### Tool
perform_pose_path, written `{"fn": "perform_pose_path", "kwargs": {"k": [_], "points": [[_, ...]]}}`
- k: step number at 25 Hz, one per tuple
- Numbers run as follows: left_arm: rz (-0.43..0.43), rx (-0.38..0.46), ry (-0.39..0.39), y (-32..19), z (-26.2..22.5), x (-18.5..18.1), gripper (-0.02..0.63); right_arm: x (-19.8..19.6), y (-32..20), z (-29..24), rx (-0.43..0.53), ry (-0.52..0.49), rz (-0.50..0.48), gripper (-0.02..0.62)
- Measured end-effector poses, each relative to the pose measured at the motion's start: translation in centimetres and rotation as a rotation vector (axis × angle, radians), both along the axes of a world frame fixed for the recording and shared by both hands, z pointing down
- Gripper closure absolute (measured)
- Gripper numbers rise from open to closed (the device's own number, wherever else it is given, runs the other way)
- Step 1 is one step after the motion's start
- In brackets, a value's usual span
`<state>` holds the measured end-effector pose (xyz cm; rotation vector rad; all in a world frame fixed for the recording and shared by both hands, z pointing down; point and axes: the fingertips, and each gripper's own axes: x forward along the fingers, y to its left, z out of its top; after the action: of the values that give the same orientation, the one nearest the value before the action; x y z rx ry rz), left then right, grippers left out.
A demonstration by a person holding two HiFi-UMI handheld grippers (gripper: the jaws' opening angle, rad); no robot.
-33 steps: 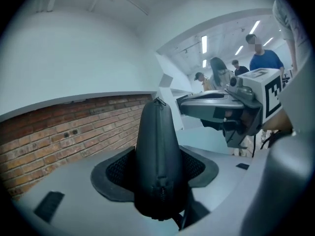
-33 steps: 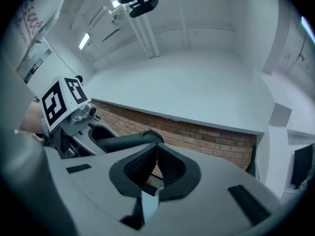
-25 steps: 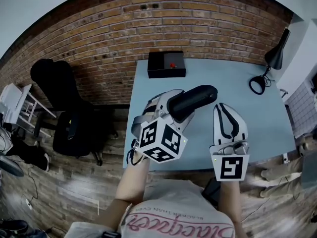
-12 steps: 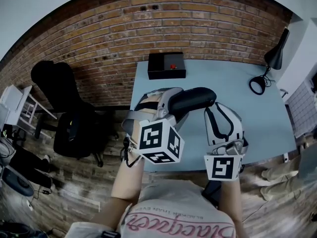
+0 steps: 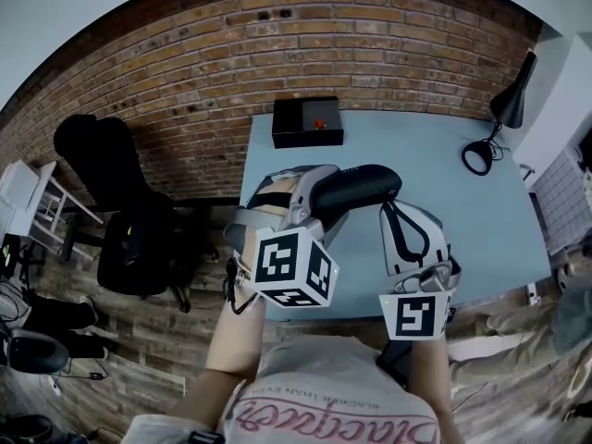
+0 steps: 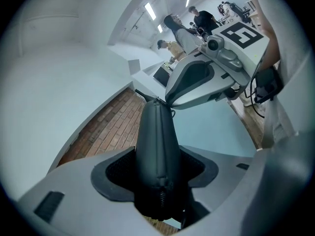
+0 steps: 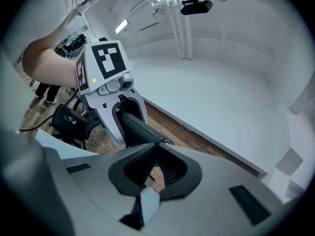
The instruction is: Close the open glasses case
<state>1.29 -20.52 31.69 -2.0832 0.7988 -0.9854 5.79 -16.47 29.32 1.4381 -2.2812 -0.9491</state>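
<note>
Closing looks almost done, I'd guess: left gripper (image 5: 313, 200) clamps the glasses case (image 5: 361, 185), right gripper (image 5: 389, 207) pinching its zipper pull (image 7: 166, 142).

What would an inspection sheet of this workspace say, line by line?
Surface: blue table.
Job's things: dark case, held above the table; zip pull at its far end.
Clutter: black box with a red button; lamp.
Grippers: left gripper clamps the case; right gripper closed, seemingly on the zip pull.
Cables: lamp cord looped on the table.
Surroundings: brick wall, black chair, wood floor.
</note>
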Motion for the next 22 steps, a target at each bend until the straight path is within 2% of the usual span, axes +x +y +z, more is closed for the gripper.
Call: {"fn": "perform_pose_path", "kwargs": {"k": [6, 11, 17, 22], "points": [[-0.011, -0.004, 0.018, -0.1, -0.1, -0.4, 0.336, 0.0, 0.3, -0.5, 0.047, -0.002, 0.015, 0.560], [-0.013, -0.003, 0.023, 0.0, -0.2, -0.6, 0.336, 0.5, 0.7, -1.6, 0.106, -0.073, 0.038, 0.560], [-0.011, 0.008, 0.033, 0.1, -0.5, -0.4, 0.336, 0.1, 0.5, -0.9, 0.045, -0.104, 0.010, 0.558], [0.010, 0.053, -0.021, 0.4, -0.8, -0.6, 0.336, -0.3, 0.2, -0.4, 0.018, -0.076, -0.001, 0.558]]}}
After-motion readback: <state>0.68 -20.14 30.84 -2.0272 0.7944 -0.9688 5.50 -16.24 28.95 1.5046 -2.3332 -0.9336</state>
